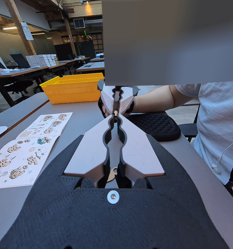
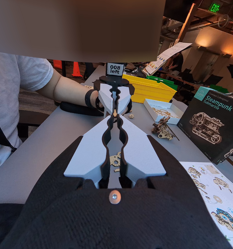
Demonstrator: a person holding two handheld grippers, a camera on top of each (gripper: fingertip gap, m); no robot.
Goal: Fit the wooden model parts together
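Both tongs (image 1: 114,116) (image 2: 114,117) meet tip to tip, pinching one small wooden piece (image 1: 115,112).

Printed tag on far gripper (image 2: 114,70), lettered black box (image 2: 212,124), green ceiling sign (image 2: 214,8)

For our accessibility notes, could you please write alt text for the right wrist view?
Two grippers meet tip to tip above a grey table, pinching a small wooden part between them. A part-built wooden model and a yellow bin sit to the right.
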